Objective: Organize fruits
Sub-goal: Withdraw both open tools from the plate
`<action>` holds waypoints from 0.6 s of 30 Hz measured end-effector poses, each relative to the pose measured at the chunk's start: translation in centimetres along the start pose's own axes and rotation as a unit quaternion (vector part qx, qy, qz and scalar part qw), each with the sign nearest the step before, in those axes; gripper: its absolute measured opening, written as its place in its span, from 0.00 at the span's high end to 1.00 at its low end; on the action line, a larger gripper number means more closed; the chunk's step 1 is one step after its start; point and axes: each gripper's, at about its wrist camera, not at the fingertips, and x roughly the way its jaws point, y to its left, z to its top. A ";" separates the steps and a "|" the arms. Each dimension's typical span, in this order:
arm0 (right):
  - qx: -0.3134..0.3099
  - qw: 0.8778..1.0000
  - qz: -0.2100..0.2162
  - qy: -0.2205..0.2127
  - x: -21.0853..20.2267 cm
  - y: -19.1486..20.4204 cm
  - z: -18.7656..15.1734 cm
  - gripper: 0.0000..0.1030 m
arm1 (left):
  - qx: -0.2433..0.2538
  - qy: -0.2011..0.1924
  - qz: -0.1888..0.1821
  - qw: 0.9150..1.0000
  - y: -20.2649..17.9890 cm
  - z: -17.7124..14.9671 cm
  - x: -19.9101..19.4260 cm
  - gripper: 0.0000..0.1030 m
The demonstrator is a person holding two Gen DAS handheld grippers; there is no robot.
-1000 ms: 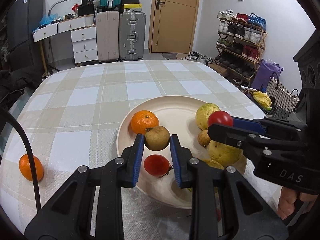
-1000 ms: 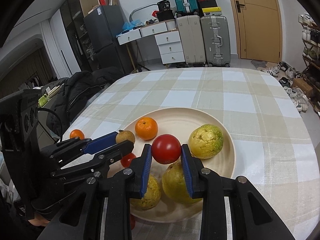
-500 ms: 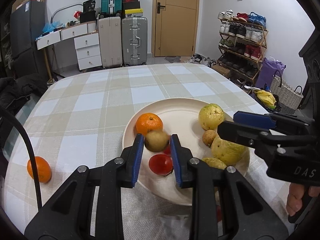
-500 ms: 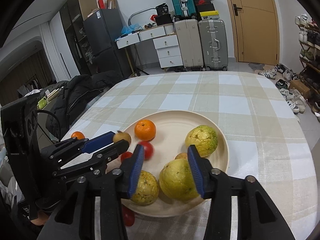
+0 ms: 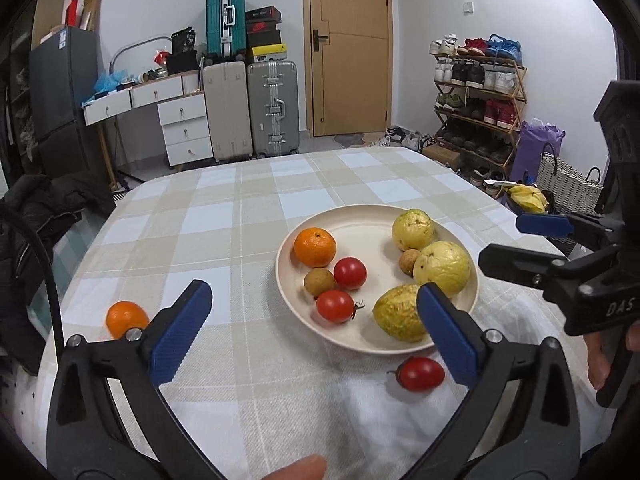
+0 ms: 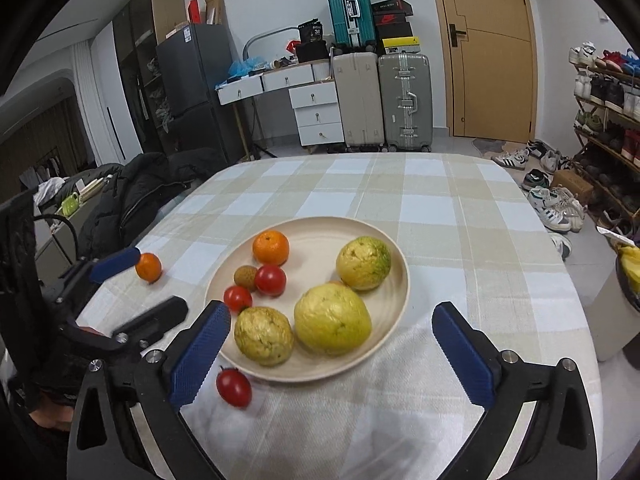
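Note:
A beige plate [image 5: 360, 220] [image 6: 316, 228] on the checked tablecloth holds an orange [image 5: 315, 247], two red tomatoes [image 5: 350, 273] [image 5: 335, 306], a small brown fruit [image 5: 319, 281], another small brown fruit [image 5: 409, 262] and three yellow-green guavas [image 5: 413, 229] [image 6: 332, 319]. A loose tomato [image 5: 420, 373] [image 6: 234, 387] lies on the cloth just before the plate. A loose orange [image 5: 126, 318] [image 6: 148, 267] lies to the left. My left gripper [image 5: 316, 332] is open and empty, near the plate's front. My right gripper [image 6: 332, 354] is open and empty, straddling the plate's front edge.
The table's right edge drops to a floor with shoes [image 6: 552, 204] and a woven basket [image 5: 568, 180]. A black jacket [image 6: 140, 188] lies on a seat at the table's left. Suitcases [image 5: 272, 108] and drawers stand beyond the far edge.
Both grippers let go their fruit onto the plate: the left released the brown fruit, the right the tomato. Both opened wide and pulled back toward me.

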 end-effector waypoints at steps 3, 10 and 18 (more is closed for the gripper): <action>-0.001 1.000 0.001 0.007 -0.2 0.3 -0.7 0.00 | 0.004 0.001 0.001 1.000 0.0 -0.4 -1.3 0.01; -0.014 1.000 0.003 0.027 -0.2 1.0 -1.7 0.00 | 0.007 -0.001 0.010 1.000 0.8 -0.7 -3.6 0.01; -0.022 0.999 0.004 0.045 0.4 2.1 -2.2 0.00 | -0.002 0.013 0.025 1.000 2.6 -0.6 -3.1 0.01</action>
